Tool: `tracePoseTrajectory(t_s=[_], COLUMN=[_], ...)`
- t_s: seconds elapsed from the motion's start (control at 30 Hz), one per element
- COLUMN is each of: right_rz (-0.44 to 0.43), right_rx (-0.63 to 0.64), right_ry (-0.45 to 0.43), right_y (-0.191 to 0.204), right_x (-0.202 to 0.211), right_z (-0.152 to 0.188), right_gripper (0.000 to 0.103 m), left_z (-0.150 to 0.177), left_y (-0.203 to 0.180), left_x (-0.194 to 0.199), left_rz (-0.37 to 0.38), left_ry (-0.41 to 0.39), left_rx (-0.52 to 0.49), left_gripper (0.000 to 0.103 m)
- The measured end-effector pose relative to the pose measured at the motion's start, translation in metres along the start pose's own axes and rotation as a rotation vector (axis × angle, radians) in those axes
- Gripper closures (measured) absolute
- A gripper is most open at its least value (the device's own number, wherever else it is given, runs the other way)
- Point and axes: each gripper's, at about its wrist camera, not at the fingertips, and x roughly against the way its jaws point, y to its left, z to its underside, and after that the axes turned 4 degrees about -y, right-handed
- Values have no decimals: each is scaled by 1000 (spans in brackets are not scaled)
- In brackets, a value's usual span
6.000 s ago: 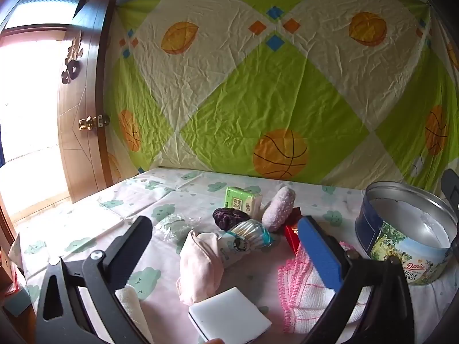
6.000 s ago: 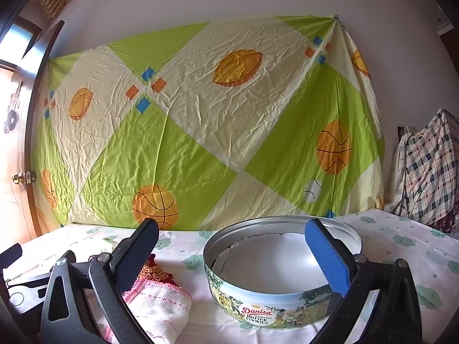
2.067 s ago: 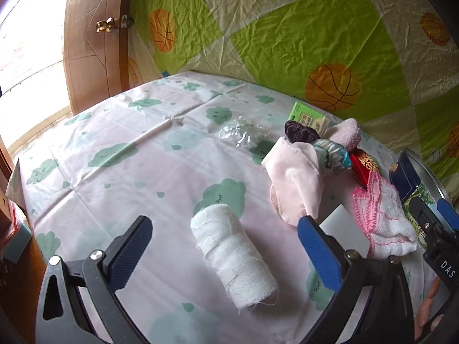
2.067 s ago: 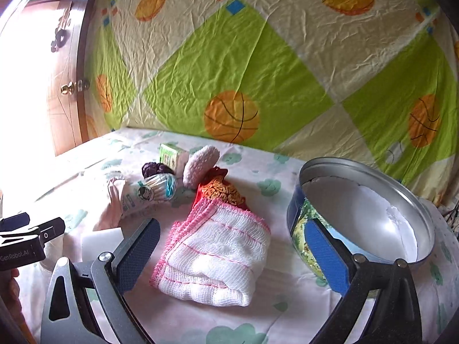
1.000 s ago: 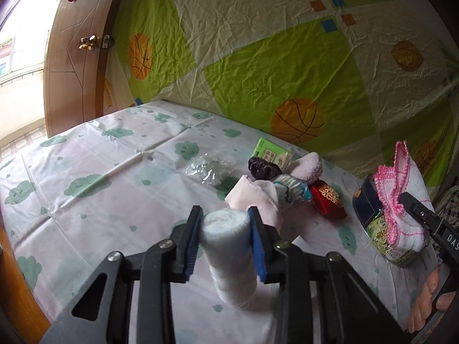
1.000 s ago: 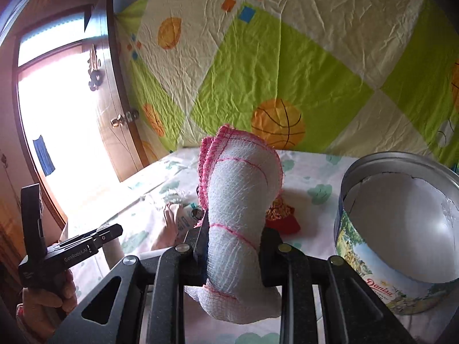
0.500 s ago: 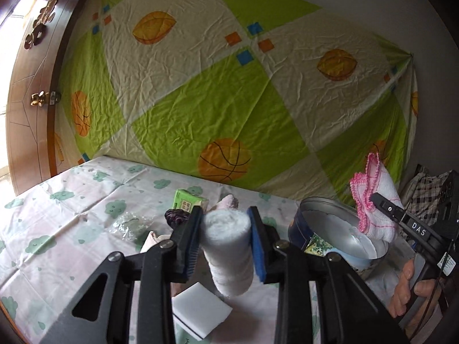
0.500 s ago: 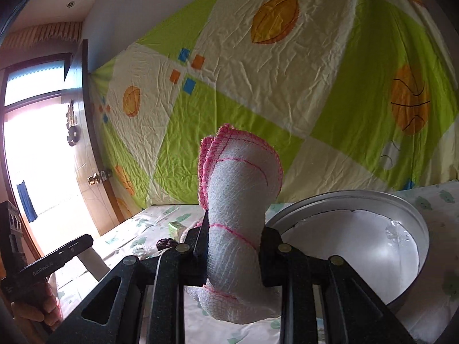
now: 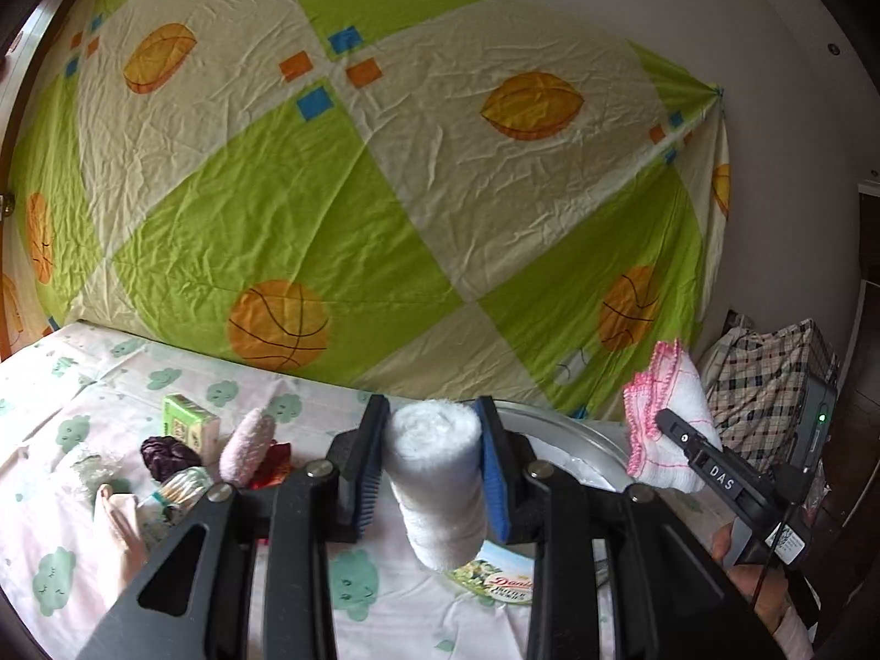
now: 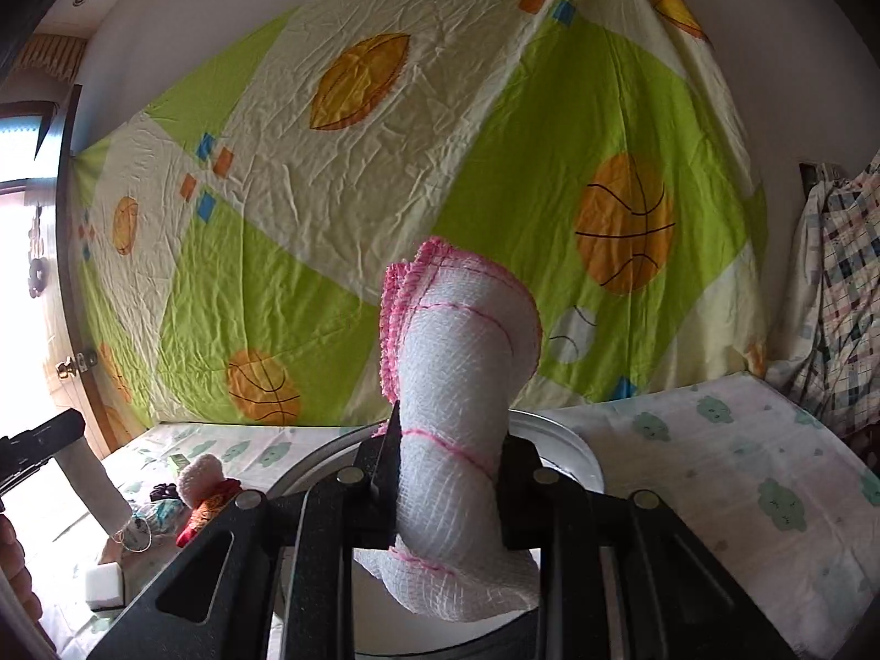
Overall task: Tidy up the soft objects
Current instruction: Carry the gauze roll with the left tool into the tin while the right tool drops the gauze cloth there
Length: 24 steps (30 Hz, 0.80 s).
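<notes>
left gripper point(image 9: 432, 465) clamps a white rolled gauze cloth point(image 9: 440, 487) at frame centre; right gripper point(image 10: 448, 487) clamps a pink-edged white washcloth point(image 10: 459, 429) above the round metal cookie tin point(image 10: 555, 443). nothing visibly binned yet; small soft items point(image 9: 192, 462) wait lower left.

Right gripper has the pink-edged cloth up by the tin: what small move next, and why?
Probably lower it and open. The right gripper is shut on the pink-edged cloth, which hangs over the open cookie tin; its visible interior looks bare.
</notes>
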Motion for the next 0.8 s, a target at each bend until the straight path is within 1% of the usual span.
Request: tracePoseTrajectory(t_s=[0.13, 0.23, 0.4, 0.47, 0.6, 0.73, 0.8], right_rz=[61, 85, 124, 140, 166, 148, 140], right_rx=[3, -12, 32, 47, 72, 59, 65], right_ry=[15, 37, 44, 60, 119, 200, 238], right_y=[-17, -27, -28, -29, -32, -35, -34], right_x=[-8, -14, -18, -23, -36, -50, -57], right_z=[-2, 1, 3, 5, 13, 23, 29], right_gripper=[76, 76, 76, 76, 76, 76, 76], left_z=[5, 11, 23, 28, 39, 49, 50], left_y=[-27, -45, -69, -76, -79, -74, -71], left_x=[-28, -48, -77, -88, -105, -116, -117], left_rz=[40, 68, 91, 89, 88, 65, 53], left_ry=[23, 48, 90, 107, 142, 183, 184], left_rx=[-9, -13, -24, -36, -40, -42, -41], left_gripper=[73, 73, 73, 72, 73, 73, 73])
